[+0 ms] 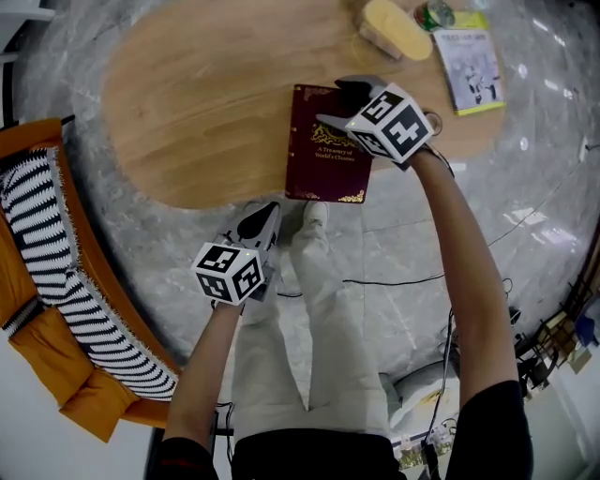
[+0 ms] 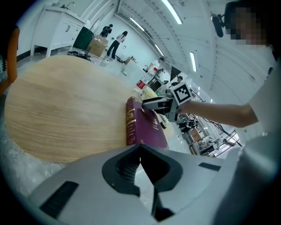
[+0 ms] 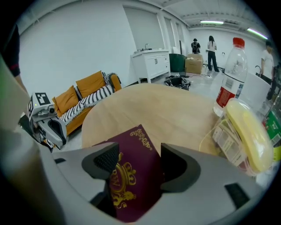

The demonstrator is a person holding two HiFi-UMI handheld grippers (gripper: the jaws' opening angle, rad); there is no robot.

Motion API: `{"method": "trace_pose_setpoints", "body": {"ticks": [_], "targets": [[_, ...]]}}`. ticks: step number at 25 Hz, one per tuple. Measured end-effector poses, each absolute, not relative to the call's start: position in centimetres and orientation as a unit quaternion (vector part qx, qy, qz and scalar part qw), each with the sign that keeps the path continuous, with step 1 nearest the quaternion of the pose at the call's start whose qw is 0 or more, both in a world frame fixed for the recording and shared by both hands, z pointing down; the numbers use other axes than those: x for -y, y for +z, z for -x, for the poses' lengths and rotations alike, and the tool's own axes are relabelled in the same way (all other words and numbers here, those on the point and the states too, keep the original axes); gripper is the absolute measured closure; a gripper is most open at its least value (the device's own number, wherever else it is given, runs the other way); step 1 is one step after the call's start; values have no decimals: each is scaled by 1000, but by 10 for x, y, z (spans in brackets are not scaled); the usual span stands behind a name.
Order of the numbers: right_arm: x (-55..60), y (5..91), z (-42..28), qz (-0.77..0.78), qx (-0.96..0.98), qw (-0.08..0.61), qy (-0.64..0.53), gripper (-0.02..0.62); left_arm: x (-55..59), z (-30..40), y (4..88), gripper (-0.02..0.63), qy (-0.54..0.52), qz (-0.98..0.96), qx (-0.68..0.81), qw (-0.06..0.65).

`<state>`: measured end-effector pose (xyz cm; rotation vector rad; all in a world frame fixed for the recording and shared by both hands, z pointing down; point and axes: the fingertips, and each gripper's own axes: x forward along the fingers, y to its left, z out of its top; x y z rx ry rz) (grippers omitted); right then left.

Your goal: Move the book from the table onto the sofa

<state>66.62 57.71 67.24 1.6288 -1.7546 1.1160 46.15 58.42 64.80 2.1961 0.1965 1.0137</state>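
Observation:
A maroon book (image 1: 323, 159) with gold ornament lies flat on the oval wooden table (image 1: 206, 103), close to its near edge. My right gripper (image 1: 336, 105) hangs just above the book's right part, jaws wide open, the cover showing between its pads (image 3: 101, 160) with no contact that I can see. In the right gripper view the book (image 3: 131, 176) fills the gap between the jaws of the right gripper (image 3: 139, 160). My left gripper (image 1: 267, 214) is shut and empty, held off the table's near edge, left of the book (image 2: 147, 129). The orange sofa (image 1: 47, 281) with its striped throw stands at the left.
At the table's far right lie a yellow packet (image 1: 394, 28) and a green-edged booklet (image 1: 472, 58); a water bottle (image 3: 230, 74) stands beside them. A black cable (image 1: 394, 281) runs across the marble floor. The person's legs are below the table edge.

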Motion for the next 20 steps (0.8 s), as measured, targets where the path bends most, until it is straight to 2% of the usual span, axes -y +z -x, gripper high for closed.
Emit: {"method": "trace_pose_setpoints", "body": {"ticks": [14, 20], "targets": [[-578, 669, -624, -604, 645, 238, 403, 298, -586, -434, 665, 583, 393, -814, -89, 419], [-581, 670, -613, -605, 646, 237, 400, 298, -592, -430, 671, 506, 395, -796, -98, 448]]}}
